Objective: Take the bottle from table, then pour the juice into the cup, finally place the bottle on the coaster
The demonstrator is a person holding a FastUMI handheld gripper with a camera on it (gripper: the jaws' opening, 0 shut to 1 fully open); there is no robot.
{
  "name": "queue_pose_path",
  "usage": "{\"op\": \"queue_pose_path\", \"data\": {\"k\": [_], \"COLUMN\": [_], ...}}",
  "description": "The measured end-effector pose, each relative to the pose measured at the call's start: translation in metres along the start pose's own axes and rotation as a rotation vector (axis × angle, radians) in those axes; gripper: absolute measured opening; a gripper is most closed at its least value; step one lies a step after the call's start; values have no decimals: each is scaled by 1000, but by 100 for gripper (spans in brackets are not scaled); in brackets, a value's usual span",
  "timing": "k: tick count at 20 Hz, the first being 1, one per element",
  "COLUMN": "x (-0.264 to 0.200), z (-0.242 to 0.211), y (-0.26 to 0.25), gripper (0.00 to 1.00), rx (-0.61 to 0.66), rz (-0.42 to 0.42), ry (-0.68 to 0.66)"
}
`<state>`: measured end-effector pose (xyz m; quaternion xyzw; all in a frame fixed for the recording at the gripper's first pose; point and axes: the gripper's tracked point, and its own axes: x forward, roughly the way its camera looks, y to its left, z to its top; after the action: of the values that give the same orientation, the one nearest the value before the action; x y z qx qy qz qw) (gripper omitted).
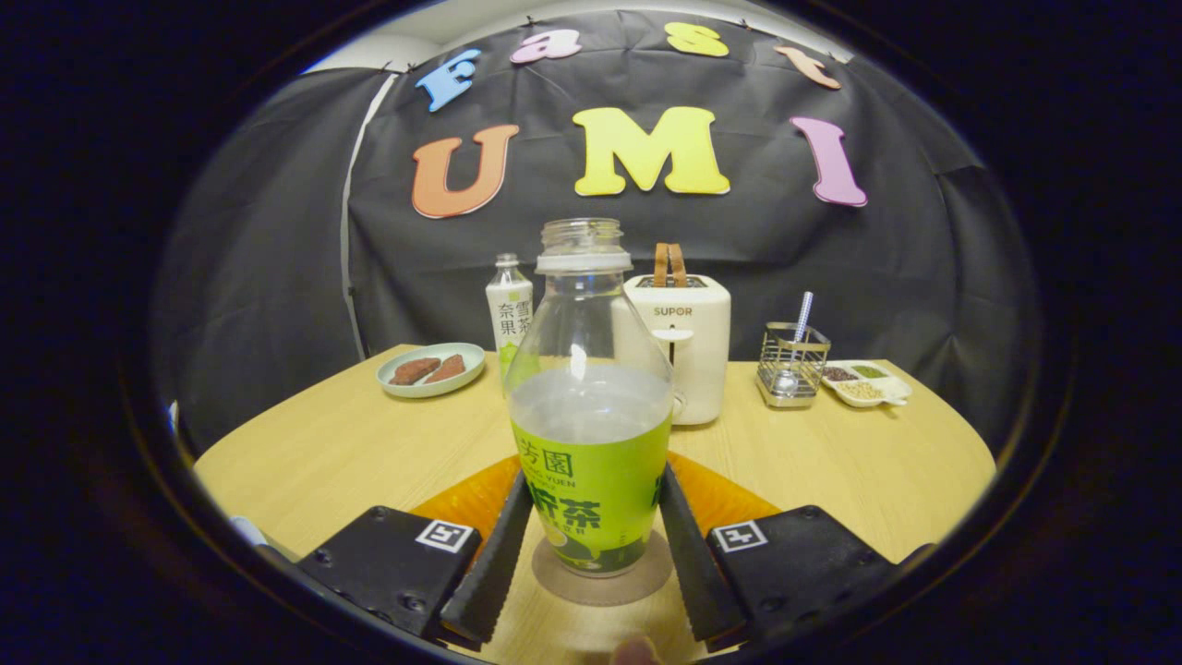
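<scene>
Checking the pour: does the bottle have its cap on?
No: the bottle, standing on the coaster between the gripper fingers, has an open, uncapped neck.

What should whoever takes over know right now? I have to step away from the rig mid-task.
Hand-held gripper: fingers closed on both sides of the clear uncapped plastic bottle with the green label, about half full.
Bottle: upright between the fingers, base on the round brown coaster on the light wooden table.
Done: bottle appears set on the coaster; whether pouring happened cannot be told.
Left: open the fingers and back straight off without tipping it.
</scene>
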<state>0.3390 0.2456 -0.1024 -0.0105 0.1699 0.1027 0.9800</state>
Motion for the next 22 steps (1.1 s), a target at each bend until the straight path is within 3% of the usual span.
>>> {"op": "queue_pose_path", "data": {"k": [6,13,22], "x": [-2,-12,-59], "z": [-1,6,24], "y": [-1,1,3], "gripper": [84,100,100], "rx": [3,-3,17], "rz": [-8,-4,-11], "ry": [6,-7,-62]}}
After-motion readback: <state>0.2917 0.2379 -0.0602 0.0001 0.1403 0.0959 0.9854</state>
